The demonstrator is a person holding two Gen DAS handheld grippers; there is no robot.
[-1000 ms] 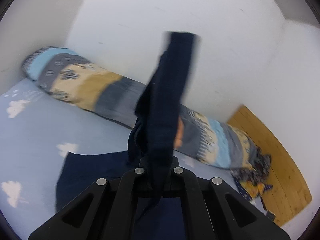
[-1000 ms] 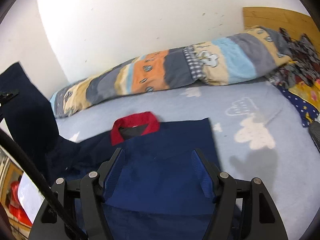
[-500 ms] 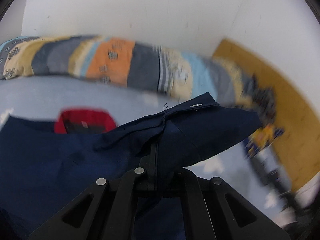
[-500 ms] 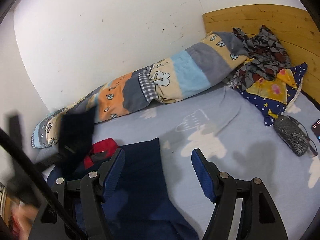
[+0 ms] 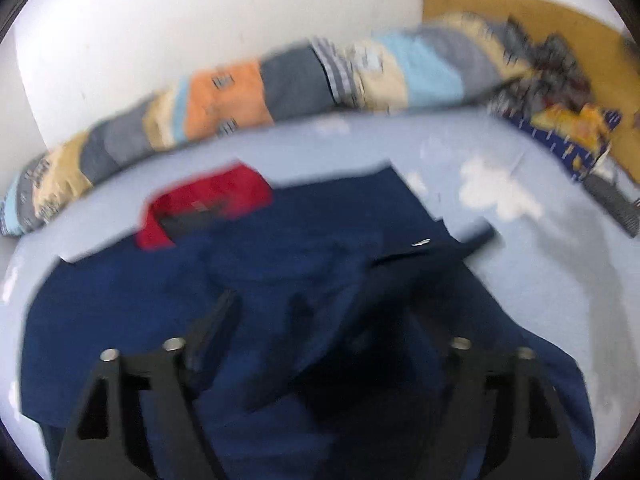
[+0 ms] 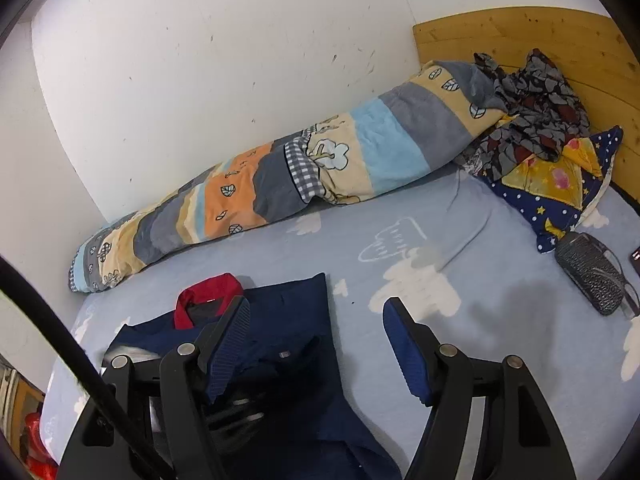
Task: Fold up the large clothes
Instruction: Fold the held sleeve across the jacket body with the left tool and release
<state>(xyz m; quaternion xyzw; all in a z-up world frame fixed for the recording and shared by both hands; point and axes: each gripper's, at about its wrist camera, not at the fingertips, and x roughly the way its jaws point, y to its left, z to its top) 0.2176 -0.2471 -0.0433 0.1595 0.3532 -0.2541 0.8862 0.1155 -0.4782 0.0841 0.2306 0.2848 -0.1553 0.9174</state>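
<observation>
Blue shirt lies on the bed, and both grippers are spread wide.

The left gripper has just been opening, and its jaws now stand far apart with nothing pinched. A loose sleeve of the navy shirt lies between and under them, draped over the rest of the shirt. The picture is blurry here. The shirt's red collar is ahead of this gripper and a bit to its left. The right gripper is spread wide too and holds nothing. The shirt lies under its left finger, while its right finger hangs over the bare light blue sheet with white clouds. Far ahead, a long striped quilt roll lies by the white wall.
</observation>
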